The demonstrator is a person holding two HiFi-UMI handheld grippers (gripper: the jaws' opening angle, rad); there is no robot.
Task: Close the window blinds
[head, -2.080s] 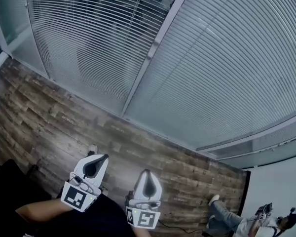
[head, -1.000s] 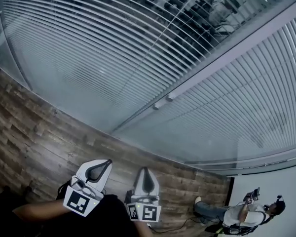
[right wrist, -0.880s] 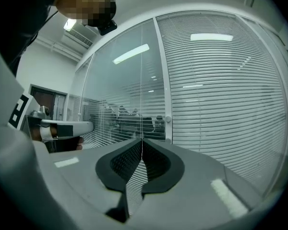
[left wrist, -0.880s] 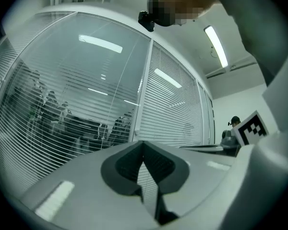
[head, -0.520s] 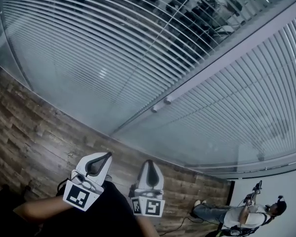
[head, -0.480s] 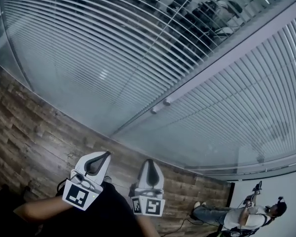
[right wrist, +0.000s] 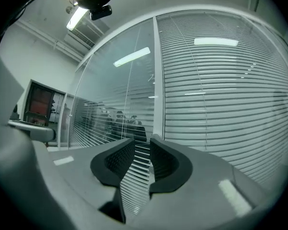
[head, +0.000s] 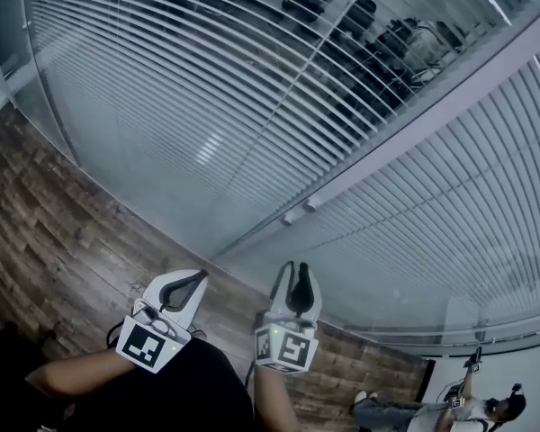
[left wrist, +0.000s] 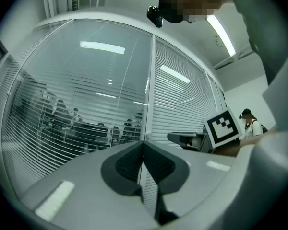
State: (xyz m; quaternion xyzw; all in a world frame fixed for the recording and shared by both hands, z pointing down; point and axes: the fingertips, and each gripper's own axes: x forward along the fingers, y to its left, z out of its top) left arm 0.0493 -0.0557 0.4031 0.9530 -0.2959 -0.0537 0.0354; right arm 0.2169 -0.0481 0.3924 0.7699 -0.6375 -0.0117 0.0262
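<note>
The left blind panel hangs behind glass with its slats tilted open, so the room beyond shows through. Slats of the right blind panel lie nearly flat. Between the panels runs a pale frame post with a small knob on it. My right gripper points level at the post below the knob; its jaws have just been opening and hold nothing. In the right gripper view the knob sits just past the fingertips. My left gripper is shut and empty, left of the right one.
A wood-plank floor runs along the foot of the glass wall. One person sits on the floor at the far right. Behind the left panel, people sit at desks. A monitor stands off to the left.
My right gripper has moved forward toward the frame post and its jaws have parted. The left gripper shifted slightly forward. The view has swung so the knob sits closer.
</note>
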